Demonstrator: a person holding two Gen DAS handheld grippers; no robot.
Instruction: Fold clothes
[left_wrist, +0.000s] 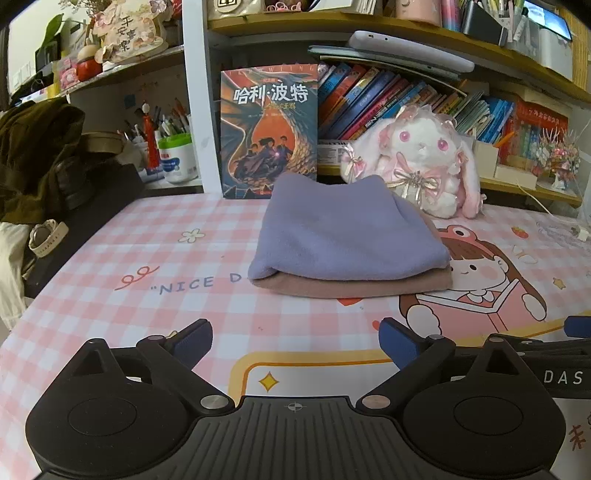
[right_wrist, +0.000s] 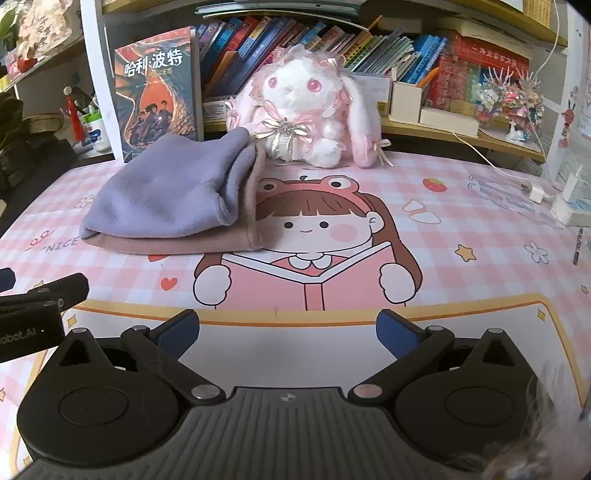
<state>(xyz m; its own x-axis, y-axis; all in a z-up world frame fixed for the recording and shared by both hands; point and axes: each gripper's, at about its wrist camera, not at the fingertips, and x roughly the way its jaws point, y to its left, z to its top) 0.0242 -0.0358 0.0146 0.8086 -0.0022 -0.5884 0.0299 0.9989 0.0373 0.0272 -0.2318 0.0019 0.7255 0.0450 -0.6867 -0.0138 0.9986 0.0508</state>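
Your left tongs (left_wrist: 295, 338) stand wide open over the table (left_wrist: 110, 258), with nothing between the blue pads (left_wrist: 194, 341). Your right tongs (right_wrist: 287, 330) are spread just as wide and hold nothing either; they hover above the white panel printed low on the table's pink checked mat (right_wrist: 480, 229).

Take the folded cloth (left_wrist: 347, 236) as your landmark. It lies on the mat beyond both tongs, well apart from their tips, a lilac layer stacked on a dusty pink one (left_wrist: 354, 288) whose edge shows along the near side. In the right wrist view the folded cloth (right_wrist: 173, 199) sits left of the cartoon girl (right_wrist: 314, 229) printed on the mat, and its right edge overlaps her frog hat.

Behind the cloth and to its right a plush rabbit (left_wrist: 424, 162) sits upright. Behind the cloth to its left a book (left_wrist: 269, 129) stands with its cover facing you, against the bookshelf (left_wrist: 406, 96).
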